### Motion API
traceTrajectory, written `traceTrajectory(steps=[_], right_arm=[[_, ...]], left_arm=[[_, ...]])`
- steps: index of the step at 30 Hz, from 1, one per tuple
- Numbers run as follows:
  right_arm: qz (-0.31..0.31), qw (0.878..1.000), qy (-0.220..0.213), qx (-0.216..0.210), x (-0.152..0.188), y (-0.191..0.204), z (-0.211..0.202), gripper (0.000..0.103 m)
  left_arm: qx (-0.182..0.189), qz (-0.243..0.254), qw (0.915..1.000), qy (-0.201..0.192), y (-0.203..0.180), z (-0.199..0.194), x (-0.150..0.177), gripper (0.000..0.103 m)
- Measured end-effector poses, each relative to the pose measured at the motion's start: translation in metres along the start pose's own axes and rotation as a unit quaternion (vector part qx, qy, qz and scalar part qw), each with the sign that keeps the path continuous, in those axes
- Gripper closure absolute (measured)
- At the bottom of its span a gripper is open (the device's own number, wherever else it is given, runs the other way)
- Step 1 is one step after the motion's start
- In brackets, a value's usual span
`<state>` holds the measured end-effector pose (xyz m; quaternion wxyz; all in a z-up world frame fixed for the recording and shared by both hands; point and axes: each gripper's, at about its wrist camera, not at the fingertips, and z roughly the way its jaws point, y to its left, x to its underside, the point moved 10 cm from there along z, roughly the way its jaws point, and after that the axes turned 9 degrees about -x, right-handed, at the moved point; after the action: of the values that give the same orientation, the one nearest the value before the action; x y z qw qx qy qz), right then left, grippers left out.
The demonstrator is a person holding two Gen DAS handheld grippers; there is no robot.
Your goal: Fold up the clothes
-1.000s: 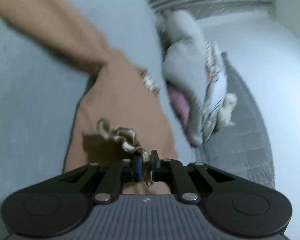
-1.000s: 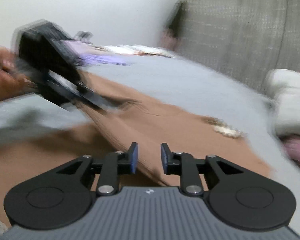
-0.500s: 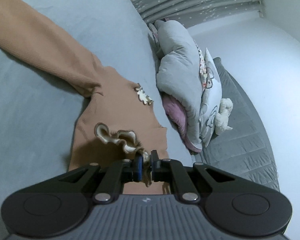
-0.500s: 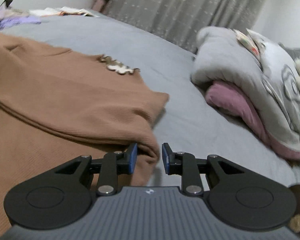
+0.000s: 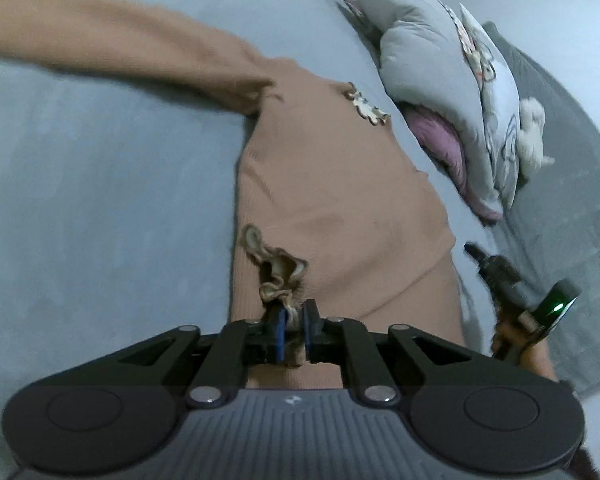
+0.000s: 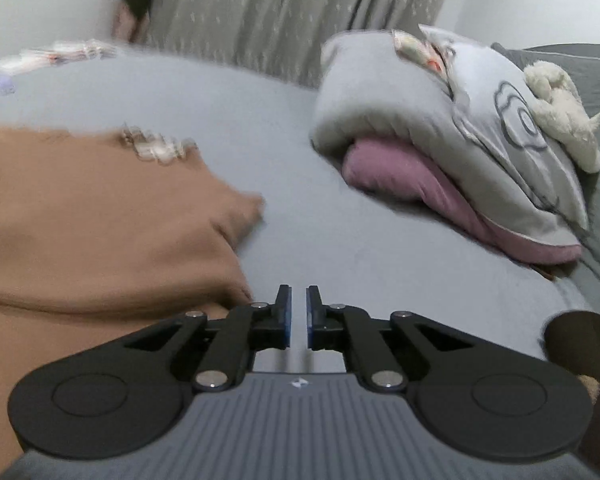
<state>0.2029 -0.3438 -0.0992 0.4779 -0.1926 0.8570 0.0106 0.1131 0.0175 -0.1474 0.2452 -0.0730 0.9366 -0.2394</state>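
A brown ribbed sweater point(image 5: 332, 184) lies on the grey bed sheet point(image 5: 100, 200), one sleeve point(image 5: 120, 40) stretched out to the far left. Its other sleeve is folded across the body and ends in a cream ruffled cuff point(image 5: 278, 276). My left gripper point(image 5: 294, 316) has that cuff between its pads; the jaws are opening, with fabric still filling the gap. My right gripper point(image 6: 299, 300) hovers over bare sheet just right of the sweater's folded edge point(image 6: 220, 240). Its jaws have closed to a thin slit with nothing in it. It also shows at the right of the left wrist view point(image 5: 500, 276).
A folded grey duvet point(image 6: 400, 112) with a pink layer, a printed pillow point(image 6: 512, 120) and a cream plush toy point(image 6: 560, 104) are piled to the right. A grey curtain point(image 6: 280, 12) hangs behind the bed. A small bear patch point(image 5: 366, 106) marks the sweater's chest.
My right gripper slid right, off the sweater's folded edge onto bare sheet, and its jaws closed. The left gripper rolled slightly and its gap widened a little around the cuff.
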Motion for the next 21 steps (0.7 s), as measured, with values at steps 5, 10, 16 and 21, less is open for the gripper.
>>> traceTrajectory(steps=[5, 10, 16, 21], right_arm=[[0.009, 0.998, -0.027, -0.059, -0.023, 0.030, 0.012, 0.096], [0.070, 0.994, 0.000, -0.079, -0.034, 0.011, 0.044, 0.087], [0.195, 0.969, 0.029, -0.147, -0.045, -0.029, 0.093, 0.075], [0.236, 0.956, 0.028, -0.172, -0.037, -0.035, 0.131, 0.078]], left_arm=[[-0.018, 0.021, 0.9985, -0.048, -0.004, -0.021, -0.017, 0.081], [0.037, 0.030, 0.9981, -0.040, -0.023, -0.022, -0.015, 0.081], [0.106, 0.054, 0.9929, 0.007, -0.047, 0.012, -0.004, 0.081], [0.100, 0.069, 0.9921, 0.031, -0.044, 0.036, 0.005, 0.081]])
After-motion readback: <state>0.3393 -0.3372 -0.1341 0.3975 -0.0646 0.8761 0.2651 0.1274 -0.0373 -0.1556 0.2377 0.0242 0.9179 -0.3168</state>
